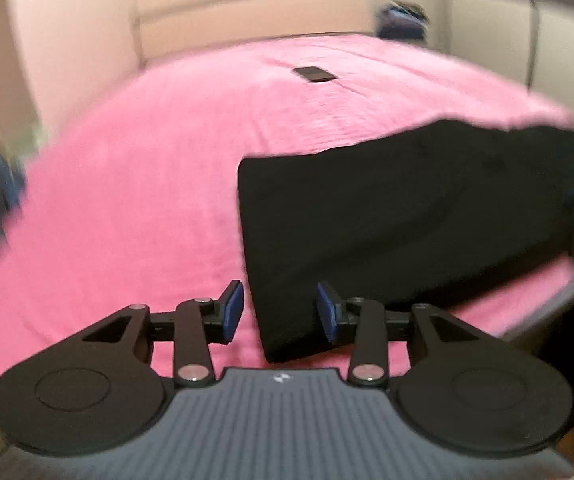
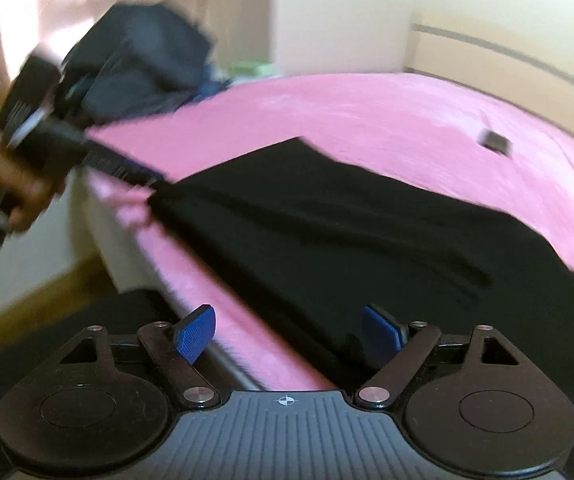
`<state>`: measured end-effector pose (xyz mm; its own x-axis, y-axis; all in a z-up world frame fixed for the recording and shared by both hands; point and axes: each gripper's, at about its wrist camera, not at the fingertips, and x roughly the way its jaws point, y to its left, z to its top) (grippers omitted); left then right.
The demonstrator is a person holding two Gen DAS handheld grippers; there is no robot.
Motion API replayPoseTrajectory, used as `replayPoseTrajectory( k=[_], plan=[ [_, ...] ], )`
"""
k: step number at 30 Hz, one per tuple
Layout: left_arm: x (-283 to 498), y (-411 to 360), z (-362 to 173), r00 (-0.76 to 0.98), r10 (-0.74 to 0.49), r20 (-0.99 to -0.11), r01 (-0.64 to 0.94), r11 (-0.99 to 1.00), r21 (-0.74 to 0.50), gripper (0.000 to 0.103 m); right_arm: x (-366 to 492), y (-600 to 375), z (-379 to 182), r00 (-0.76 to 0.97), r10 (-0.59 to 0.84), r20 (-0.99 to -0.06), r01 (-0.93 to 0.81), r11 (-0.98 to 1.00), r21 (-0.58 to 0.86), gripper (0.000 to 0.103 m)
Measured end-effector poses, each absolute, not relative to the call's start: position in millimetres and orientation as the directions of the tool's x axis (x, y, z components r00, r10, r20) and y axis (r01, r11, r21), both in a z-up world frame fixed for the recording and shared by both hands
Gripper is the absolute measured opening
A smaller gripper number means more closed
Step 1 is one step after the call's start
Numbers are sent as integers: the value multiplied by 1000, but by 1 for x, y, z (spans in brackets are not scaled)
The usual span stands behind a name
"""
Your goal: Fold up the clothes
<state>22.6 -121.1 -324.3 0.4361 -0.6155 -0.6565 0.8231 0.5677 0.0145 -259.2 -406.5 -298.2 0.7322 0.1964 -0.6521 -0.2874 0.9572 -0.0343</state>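
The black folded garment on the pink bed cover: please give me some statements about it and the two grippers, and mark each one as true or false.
1. The black folded garment lies on the pink textured bed cover. True.
2. The left gripper is shut on the garment. False: its blue-padded fingers stand apart, with the garment's near corner between them, ungripped.
3. The right gripper is open. True.
4. A small dark flat rectangular object rests on top of the garment. False: it lies apart on the bed cover, farther from the camera.
5. A heap of dark blue clothes sits at the bed's edge in the right wrist view. True.
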Motion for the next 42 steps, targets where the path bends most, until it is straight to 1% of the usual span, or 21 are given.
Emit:
replayPoseTrajectory(
  k=[2, 4, 5, 8, 10, 13, 14, 16, 24, 25, 27, 28, 30, 32, 34, 36, 38, 40, 42],
  plan=[
    [40, -115, -333, 363, -640, -677, 780, 606, -155, 35, -253, -387, -303, 727, 207, -655, -350, 932, -94, 83],
    [59, -106, -339, 305, -667, -680, 720, 629, -293, 36, -246, -373, -311, 727, 206, -655, -393, 907, -150, 83],
    [65, -101, -335, 277, -677, -682, 697, 630, -342, 36, -241, -367, -313, 726, 208, -655, -405, 900, -164, 83],
    [77, -101, -338, 218, -693, -687, 690, 607, -394, 38, -225, -349, -320, 723, 220, -655, -430, 885, -177, 83],
    [84, -102, -340, 178, -703, -689, 684, 591, -427, 37, -217, -338, -322, 719, 229, -656, -444, 878, -180, 83],
    [96, -102, -342, 118, -716, -688, 673, 567, -474, 24, -205, -320, -327, 719, 217, -660, -464, 857, -223, 83],
    [99, -102, -343, 97, -720, -687, 669, 559, -490, 18, -203, -316, -326, 723, 207, -659, -468, 848, -248, 83],
    [103, -95, -338, 75, -733, -676, 652, 549, -523, 14, -196, -302, -330, 743, 164, -649, -466, 823, -326, 83],
    [110, -96, -315, 48, -783, -621, 605, 518, -606, 12, -178, -258, -362, 827, 29, -562, -448, 637, -627, 83],
    [110, -96, -313, 45, -788, -613, 598, 513, -615, 12, -174, -256, -365, 838, 12, -545, -431, 626, -650, 77],
    [112, -96, -307, 40, -800, -598, 586, 504, -635, 12, -171, -257, -366, 852, -22, -524, -392, 637, -664, 23],
    [113, -96, -304, 37, -806, -591, 579, 499, -645, 12, -170, -257, -366, 857, -38, -513, -373, 643, -670, 16],
    [115, -97, -299, 32, -817, -576, 566, 489, -663, 12, -171, -267, -356, 861, -19, -508, -351, 701, -621, 10],
    [113, -95, -291, 43, -836, -548, 564, 473, -677, 12, -175, -278, -344, 878, -7, -479, -316, 743, -590, 9],
    [107, -91, -279, 74, -861, -503, 577, 448, -683, 13, -176, -295, -325, 889, 12, -459, -270, 823, -500, 8],
    [102, -87, -268, 103, -884, -456, 590, 424, -688, 12, -175, -320, -302, 901, 37, -433, -207, 913, -352, 8],
    [98, -80, -253, 145, -905, -400, 589, 404, -700, 12, -180, -362, -274, 924, 42, -380, -113, 979, -168, 8],
    [92, -80, -238, 190, -899, -393, 615, 422, -667, 12, -188, -408, -248, 948, 24, -318, -24, 1000, 4, 8],
    [84, -87, -228, 216, -889, -405, 642, 441, -627, 12, -211, -458, -224, 969, -30, -244, 61, 991, 120, 8]
  ],
)
